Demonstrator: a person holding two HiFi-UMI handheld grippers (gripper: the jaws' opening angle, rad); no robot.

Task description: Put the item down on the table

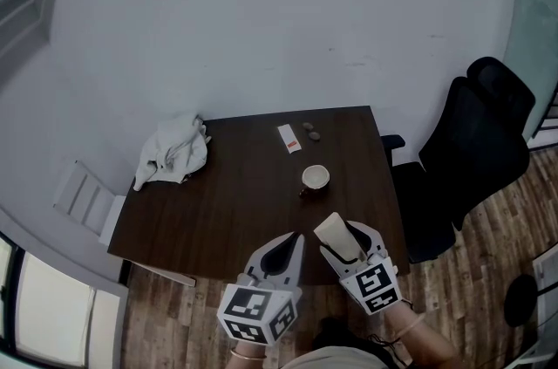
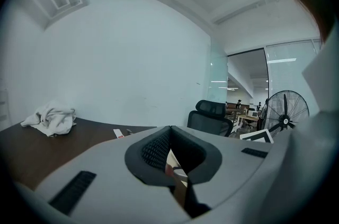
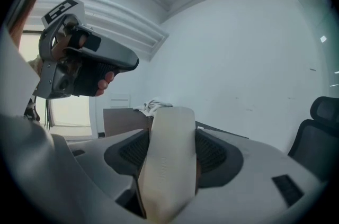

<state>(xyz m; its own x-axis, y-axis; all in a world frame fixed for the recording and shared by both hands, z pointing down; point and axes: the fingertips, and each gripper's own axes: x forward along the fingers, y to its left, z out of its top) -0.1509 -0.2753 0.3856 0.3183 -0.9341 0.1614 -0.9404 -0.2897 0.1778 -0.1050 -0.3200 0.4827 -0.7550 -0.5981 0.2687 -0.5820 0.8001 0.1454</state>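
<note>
- Presently, left tongs (image 1: 294,242): one, held low at the near edge of the surface (image 1: 222,201), pointing forward; tips together, nothing between them.
- Right tongs (image 1: 351,242): one, just right of the left tongs, angled forward and upward; clamped on the item.
- Item (image 3: 167,159): one, pale beige, flat, oblong; tilted between the right tongs' pads, held clear of the surface.
- Cup (image 1: 315,177): one, ahead of the right tongs.
- Packet (image 1: 289,139): one, white with red end, beyond the cup.
- Small round pieces (image 1: 311,132): two, just beside the packet.
- Cloth (image 1: 177,151): one, white, crumpled, well ahead-left of the left tongs.
- Office chair (image 1: 466,153): one, black, right of the right tongs.
</note>
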